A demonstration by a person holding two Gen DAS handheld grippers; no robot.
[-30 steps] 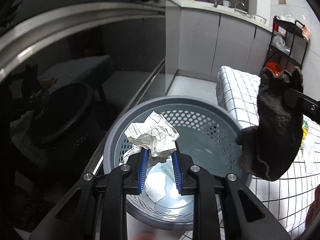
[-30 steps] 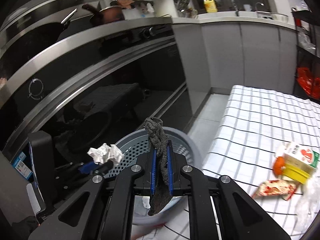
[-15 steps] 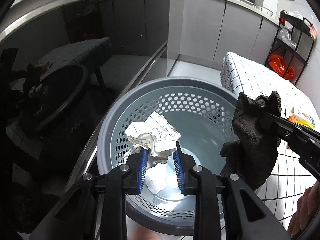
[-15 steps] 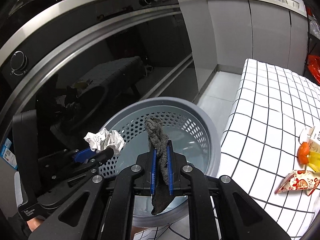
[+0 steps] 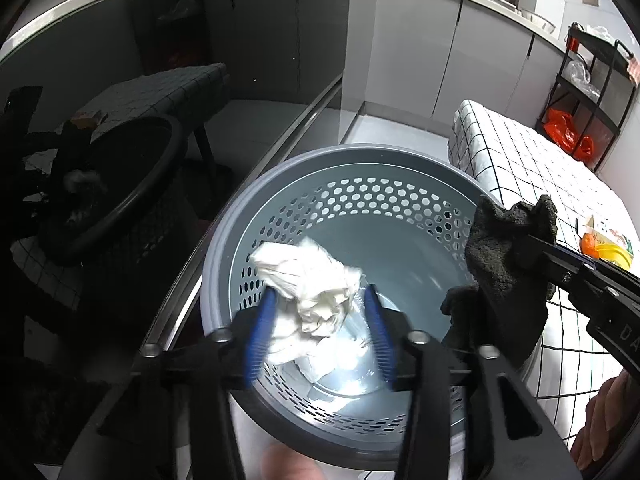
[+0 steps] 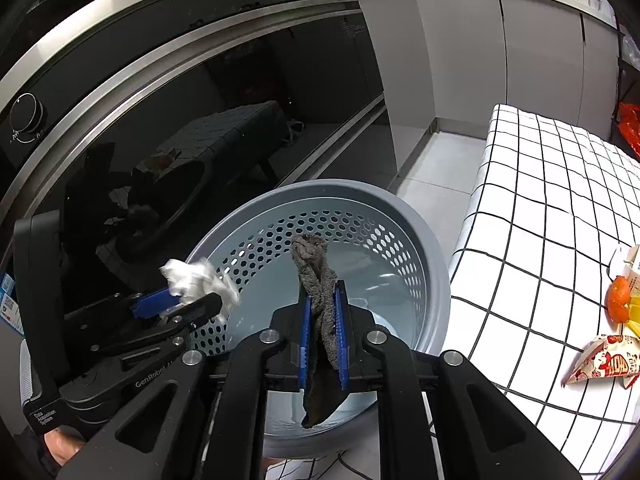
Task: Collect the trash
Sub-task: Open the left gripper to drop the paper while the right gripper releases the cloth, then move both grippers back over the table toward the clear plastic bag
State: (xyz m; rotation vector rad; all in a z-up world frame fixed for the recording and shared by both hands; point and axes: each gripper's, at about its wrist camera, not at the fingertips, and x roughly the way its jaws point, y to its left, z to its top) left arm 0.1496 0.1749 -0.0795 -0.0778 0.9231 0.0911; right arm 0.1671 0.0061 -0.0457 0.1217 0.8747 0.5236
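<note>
A grey perforated trash basket (image 5: 400, 168) stands on the floor; it also shows in the right wrist view (image 6: 432, 248). My left gripper (image 5: 318, 304) is over it with its jaws spread wide. A crumpled white paper ball (image 5: 308, 272) sits loose between the pads, touching the left one; it also shows in the right wrist view (image 6: 200, 280). My right gripper (image 6: 322, 296) is shut on a dark grey rag (image 6: 318, 280) above the basket; the rag (image 5: 508, 264) hangs at the basket's right rim.
A glossy black oven front (image 6: 200, 100) is close on the left. A table with a white checked cloth (image 6: 540, 220) is on the right, bearing a snack wrapper (image 6: 604, 364), orange peel (image 6: 618, 304) and a carton (image 5: 608, 236). White paper lies in the basket bottom.
My left gripper's jaws have opened wide, freeing the paper ball, which is blurred. Both grippers have moved lower and closer over the basket. The right gripper still holds the rag.
</note>
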